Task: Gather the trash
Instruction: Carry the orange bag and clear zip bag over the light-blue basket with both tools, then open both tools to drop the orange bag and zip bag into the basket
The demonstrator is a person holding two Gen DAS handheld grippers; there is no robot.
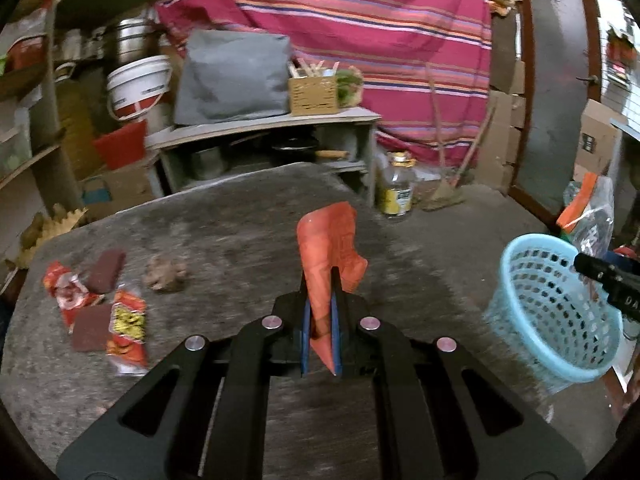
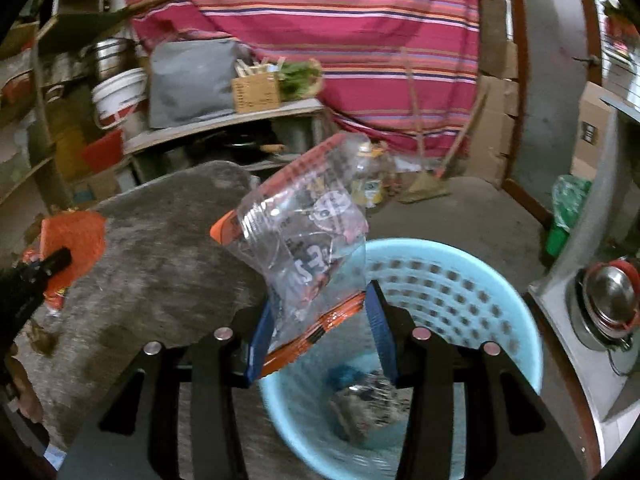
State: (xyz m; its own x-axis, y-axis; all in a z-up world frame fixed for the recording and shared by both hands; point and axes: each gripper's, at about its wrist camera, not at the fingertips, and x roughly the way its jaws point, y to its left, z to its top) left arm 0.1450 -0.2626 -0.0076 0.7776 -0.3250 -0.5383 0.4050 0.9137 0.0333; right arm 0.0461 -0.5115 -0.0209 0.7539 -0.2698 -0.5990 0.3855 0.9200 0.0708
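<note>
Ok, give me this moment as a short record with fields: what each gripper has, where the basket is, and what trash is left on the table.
left gripper: shut on an orange wrapper
right gripper: holds a clear plastic bag above the basket
basket: light blue, at the table's right edge, some trash already inside
table: grey and worn
left on table: snack packets, two brown pieces, a crumpled brown wad

Table [image 1: 240,216]: wrappers [image 1: 96,300] on its left part, wad [image 1: 166,276] just right of them.
Basket [image 2: 460,280]: right of table, trash [image 2: 360,396] inside.
Shelf [image 1: 260,124]: behind table.
Bottle [image 1: 396,188]: right of shelf.
</note>
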